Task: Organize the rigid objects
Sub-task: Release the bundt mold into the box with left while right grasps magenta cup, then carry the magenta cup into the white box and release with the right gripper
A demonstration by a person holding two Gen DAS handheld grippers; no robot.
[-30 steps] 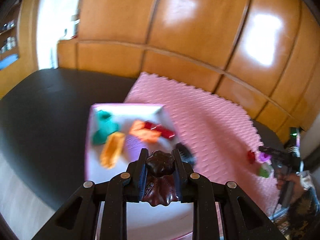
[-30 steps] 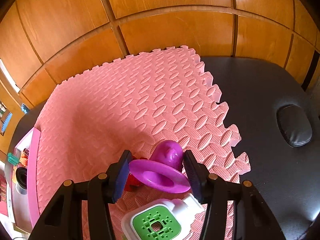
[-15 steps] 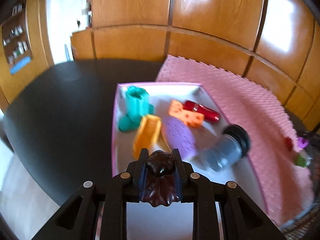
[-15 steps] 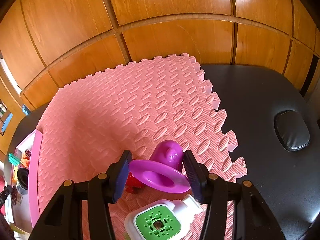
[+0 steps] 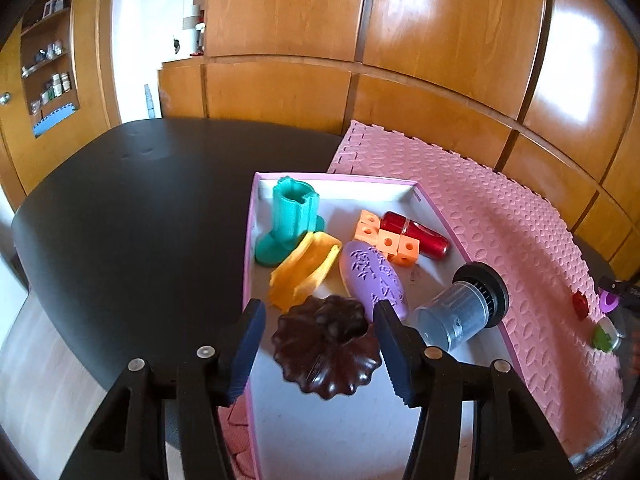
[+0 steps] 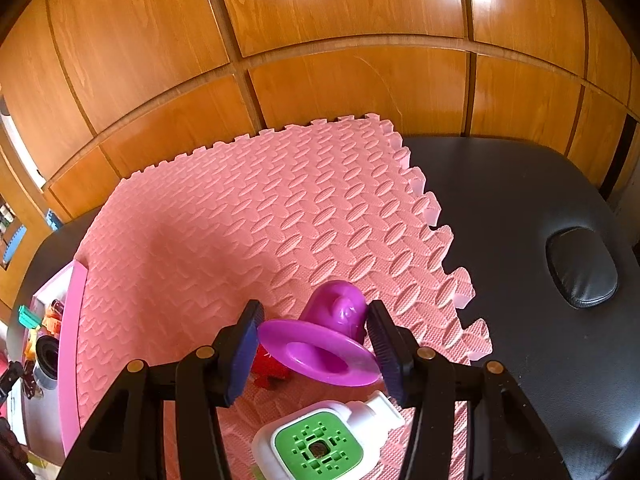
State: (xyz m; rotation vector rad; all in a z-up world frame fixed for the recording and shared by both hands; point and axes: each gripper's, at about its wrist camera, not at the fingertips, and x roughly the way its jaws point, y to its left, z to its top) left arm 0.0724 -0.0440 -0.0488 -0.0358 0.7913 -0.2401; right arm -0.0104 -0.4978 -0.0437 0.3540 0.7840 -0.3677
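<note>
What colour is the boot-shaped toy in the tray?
Teal green. The boot-shaped toy stands at the far left corner of the tray, clearest in the left wrist view.

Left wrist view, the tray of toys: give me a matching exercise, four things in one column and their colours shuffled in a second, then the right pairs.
Things:
1. boot-shaped mould
2. linked cubes
3. oval leaf-patterned piece
4. scalloped piece between the left gripper's open jaws

Colours:
A. lilac
B. dark brown
C. teal
D. orange

Pairs: 1-C, 2-D, 3-A, 4-B
</note>
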